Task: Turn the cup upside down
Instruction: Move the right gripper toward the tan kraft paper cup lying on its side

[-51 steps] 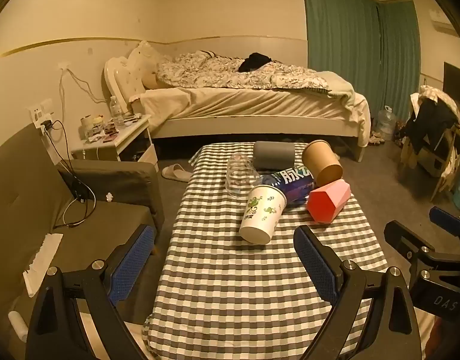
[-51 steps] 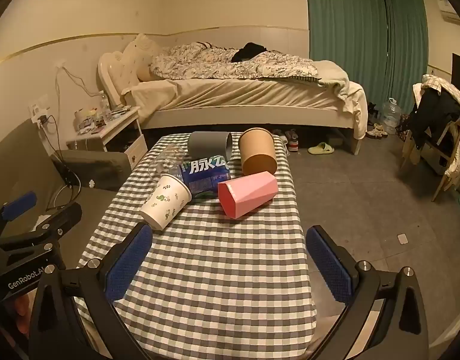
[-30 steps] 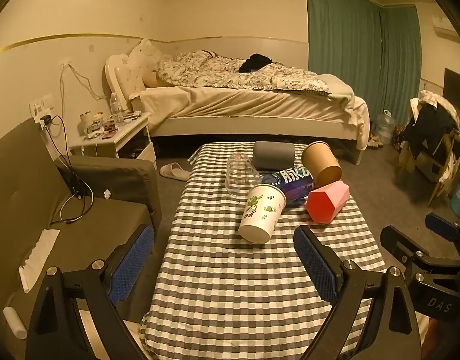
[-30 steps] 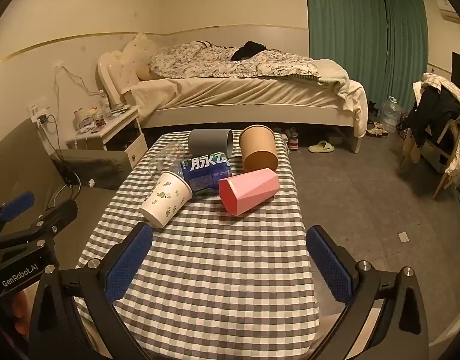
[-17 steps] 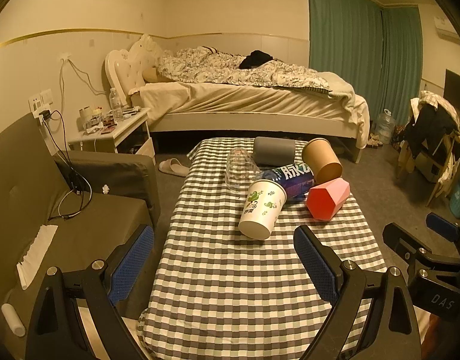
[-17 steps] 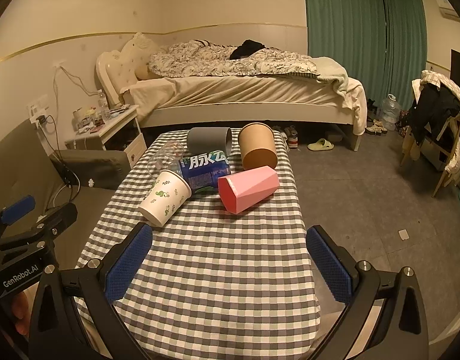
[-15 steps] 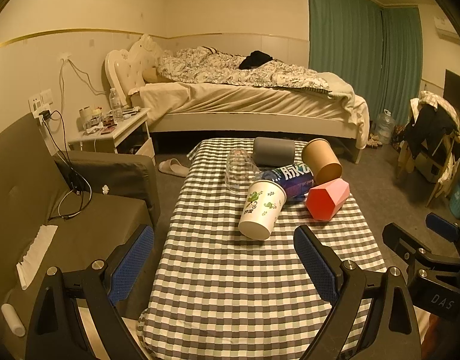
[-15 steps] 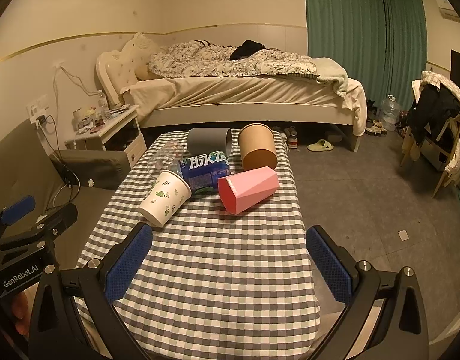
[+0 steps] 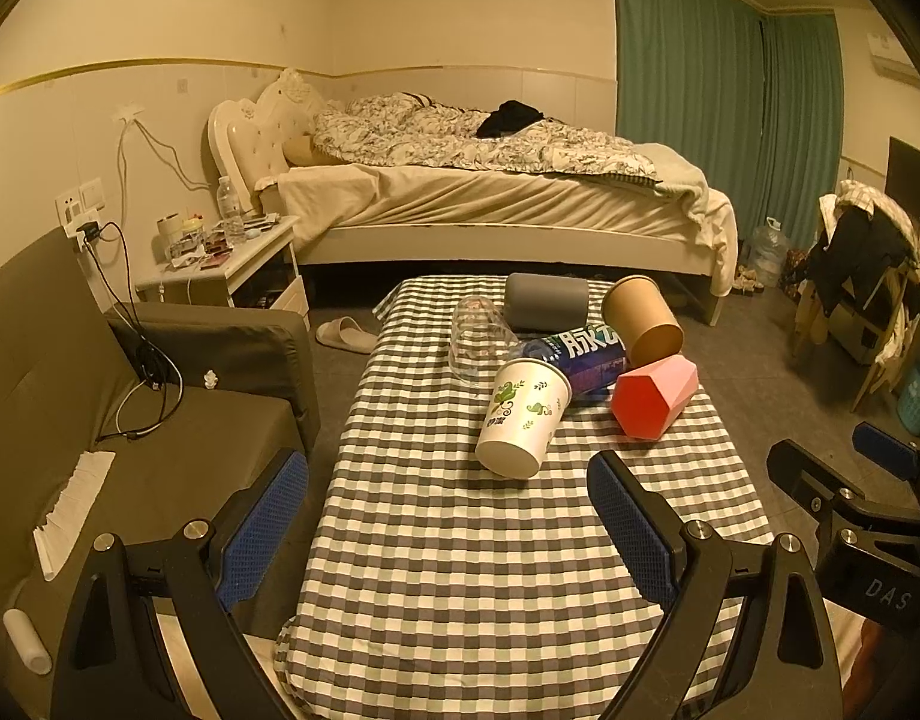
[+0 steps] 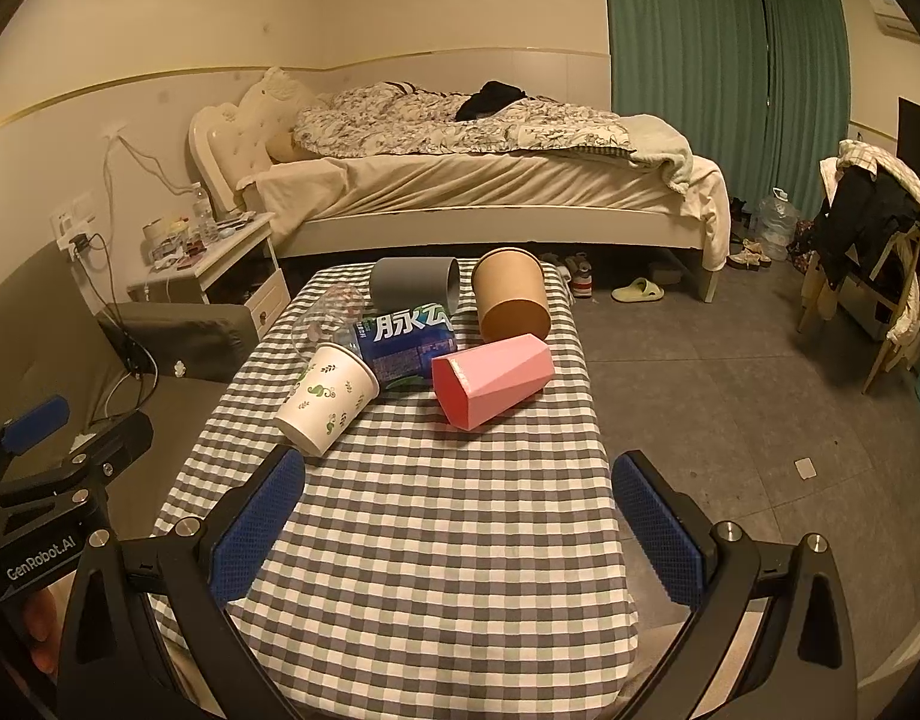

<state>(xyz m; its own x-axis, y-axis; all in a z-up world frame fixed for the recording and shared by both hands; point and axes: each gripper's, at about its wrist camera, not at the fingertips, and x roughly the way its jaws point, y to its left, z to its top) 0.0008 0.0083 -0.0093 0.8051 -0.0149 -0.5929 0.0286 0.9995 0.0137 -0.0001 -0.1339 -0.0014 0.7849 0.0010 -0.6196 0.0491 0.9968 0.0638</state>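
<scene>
Several cups lie on their sides on a checkered table [image 9: 472,576] [image 10: 436,546]: a white paper cup with green leaves [image 9: 523,417] [image 10: 328,399], a pink hexagonal cup [image 9: 655,396] [image 10: 490,379], a brown paper cup [image 9: 643,318] [image 10: 511,293], a grey cup [image 9: 547,301] [image 10: 415,283] and a clear plastic cup [image 9: 478,339] [image 10: 328,313]. My left gripper [image 9: 448,531] is open and empty, above the near part of the table. My right gripper [image 10: 457,528] is open and empty, also short of the cups.
A blue-labelled bottle [image 9: 583,354] [image 10: 406,339] lies among the cups. A dark sofa [image 9: 118,420] stands left of the table, with a nightstand [image 9: 220,267] and a bed [image 9: 496,198] behind. A chair with clothes [image 9: 862,276] is at the right.
Both grippers have drifted slightly; the left view has risen and shifted a little. The cups have not moved and both grippers stay open.
</scene>
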